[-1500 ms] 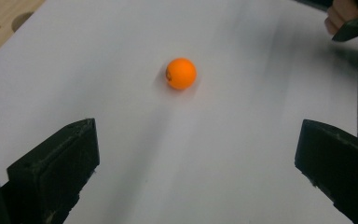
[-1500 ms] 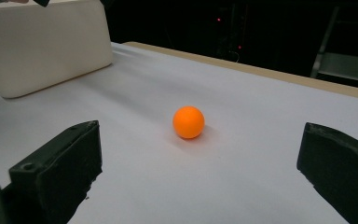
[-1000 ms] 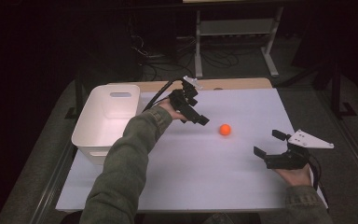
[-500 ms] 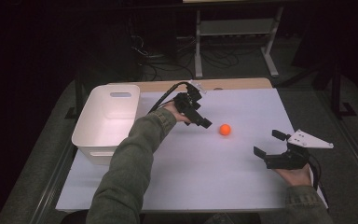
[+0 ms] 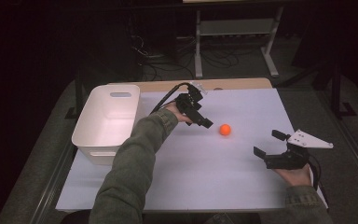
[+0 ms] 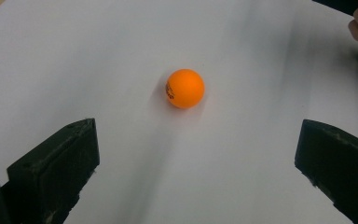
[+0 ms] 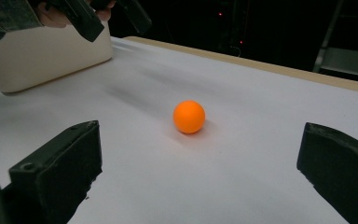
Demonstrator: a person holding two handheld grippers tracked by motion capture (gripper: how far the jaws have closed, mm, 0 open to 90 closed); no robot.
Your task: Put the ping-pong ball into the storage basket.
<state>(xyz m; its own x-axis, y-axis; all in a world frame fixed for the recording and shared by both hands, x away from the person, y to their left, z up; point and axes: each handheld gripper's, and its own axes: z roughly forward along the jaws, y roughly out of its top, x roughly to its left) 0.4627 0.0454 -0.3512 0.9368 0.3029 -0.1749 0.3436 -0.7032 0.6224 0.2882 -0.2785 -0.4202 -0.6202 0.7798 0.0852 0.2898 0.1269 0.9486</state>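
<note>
One small round orange ball (image 5: pixel 224 129) is lying on the white table sheet (image 5: pixel 205 177), untouched. We are holding the left black two-jaw gripper (image 5: pixel 204 122) just beside it, jaws spread wide and aimed at it. We are resting the right black two-jaw gripper (image 5: pixel 268 144) well apart, jaws also wide. One white plastic rectangular bin (image 5: pixel 106 122) is sitting at the sheet's left edge.

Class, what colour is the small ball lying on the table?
Orange, with a small dark print on one side; the ball shows best in the left gripper view.

white bin (image 5: pixel 106 121), metal shelf frame (image 5: pixel 235 32)
</note>
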